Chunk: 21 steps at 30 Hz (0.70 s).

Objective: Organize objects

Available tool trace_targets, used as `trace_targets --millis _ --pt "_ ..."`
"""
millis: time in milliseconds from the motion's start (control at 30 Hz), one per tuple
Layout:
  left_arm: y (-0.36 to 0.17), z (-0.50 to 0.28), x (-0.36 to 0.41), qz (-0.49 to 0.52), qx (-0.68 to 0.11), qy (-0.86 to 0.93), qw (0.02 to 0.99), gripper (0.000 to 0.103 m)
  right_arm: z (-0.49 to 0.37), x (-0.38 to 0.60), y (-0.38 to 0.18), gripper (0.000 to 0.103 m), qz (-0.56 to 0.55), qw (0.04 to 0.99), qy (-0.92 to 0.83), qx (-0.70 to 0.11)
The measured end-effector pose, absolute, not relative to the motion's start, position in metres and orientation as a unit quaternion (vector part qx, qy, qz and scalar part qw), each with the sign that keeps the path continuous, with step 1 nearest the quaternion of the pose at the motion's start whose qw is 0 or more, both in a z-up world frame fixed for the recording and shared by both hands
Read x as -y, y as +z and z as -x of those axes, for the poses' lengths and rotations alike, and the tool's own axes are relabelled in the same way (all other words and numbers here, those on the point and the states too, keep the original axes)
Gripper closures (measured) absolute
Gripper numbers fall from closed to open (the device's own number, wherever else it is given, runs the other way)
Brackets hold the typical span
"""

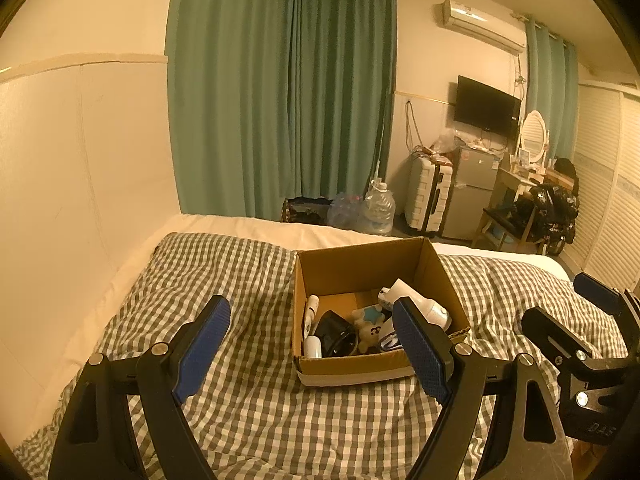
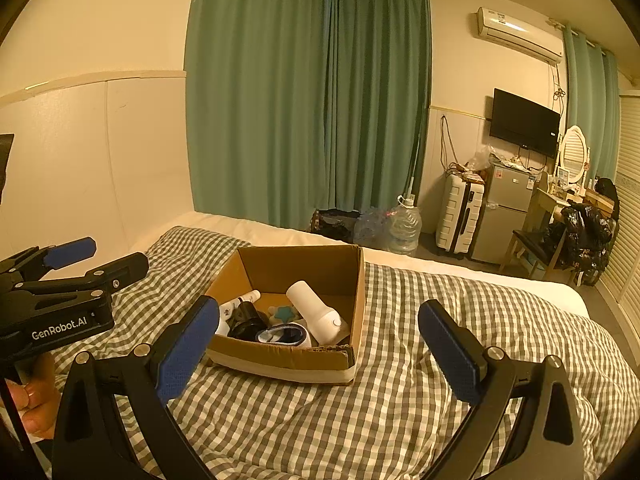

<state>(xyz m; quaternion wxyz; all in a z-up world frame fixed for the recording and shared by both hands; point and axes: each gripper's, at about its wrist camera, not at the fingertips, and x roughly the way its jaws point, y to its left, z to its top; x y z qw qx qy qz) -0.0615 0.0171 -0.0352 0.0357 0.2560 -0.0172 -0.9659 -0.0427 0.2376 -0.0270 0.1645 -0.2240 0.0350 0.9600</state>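
I'm holding both grippers, left (image 1: 312,344) and right (image 2: 318,346), wide open and empty above the checked blanket (image 2: 400,400), box (image 1: 352,372) of items lying straight ahead, nearer my left.

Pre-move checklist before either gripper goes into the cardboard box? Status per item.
1. Left gripper open, nothing between fingers: ok.
2. Right gripper open, nothing between fingers: ok.
3. Cardboard box upright on the checked blanket, top open: ok.
4. Contents visible: white bottle, black cup, star plush: ok.
5. Items lie crowded and overlapping, clean single grasp: not ok.
6. Clearance between the two grippers, close side by side: cannot tell.
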Motion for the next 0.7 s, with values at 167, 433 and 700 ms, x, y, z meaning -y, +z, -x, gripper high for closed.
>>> trace_targets --millis 167,433,700 --pt "-0.0362 0.0607 -0.0151 -0.255 0.016 -0.966 0.040 0.017 0.0425 -0.2376 -0.0276 0.003 0.225 0.165 0.960 -0.035" --pt "-0.0376 0.0597 -0.0122 -0.252 0.014 -0.967 0.043 0.017 0.0427 -0.2361 -0.0297 0.003 0.228 0.163 0.959 -0.033" --pt "-0.0414 0.0585 -0.0111 -0.251 0.018 -0.967 0.045 0.017 0.0437 -0.2339 -0.0331 0.003 0.232 0.162 0.958 -0.034"
